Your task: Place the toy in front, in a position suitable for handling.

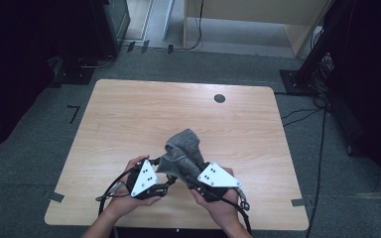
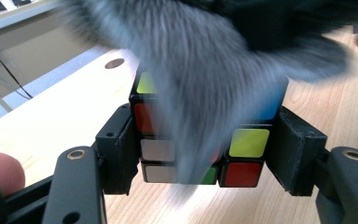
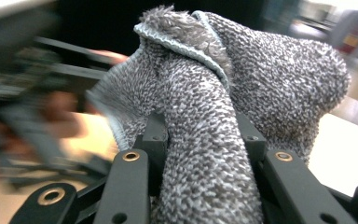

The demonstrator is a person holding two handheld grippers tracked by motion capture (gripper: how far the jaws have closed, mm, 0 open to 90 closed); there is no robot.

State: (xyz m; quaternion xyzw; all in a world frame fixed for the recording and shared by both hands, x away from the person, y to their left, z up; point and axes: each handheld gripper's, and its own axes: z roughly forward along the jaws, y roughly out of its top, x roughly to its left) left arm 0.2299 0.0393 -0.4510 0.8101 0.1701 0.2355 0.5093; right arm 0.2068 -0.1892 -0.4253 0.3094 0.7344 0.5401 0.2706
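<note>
A Rubik's cube (image 2: 205, 140) is being clamped by the left gripper (image 2: 205, 154), half hidden under a grey knitted cloth (image 3: 205, 140) being pinched by the right gripper (image 3: 200, 140).

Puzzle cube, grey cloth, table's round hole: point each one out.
Puzzle cube (image 2: 248, 142), left gripper view, on its yellow sticker.
Grey cloth (image 3: 205, 140), right gripper view, on the fold pinched between the jaws.
Round hole (image 1: 220, 98), high view, on its dark centre.

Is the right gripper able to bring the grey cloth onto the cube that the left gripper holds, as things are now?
Probably yes. The right gripper is shut on the grey cloth, which already hangs over the cube clamped in the left gripper. Nothing stands between them.
</note>
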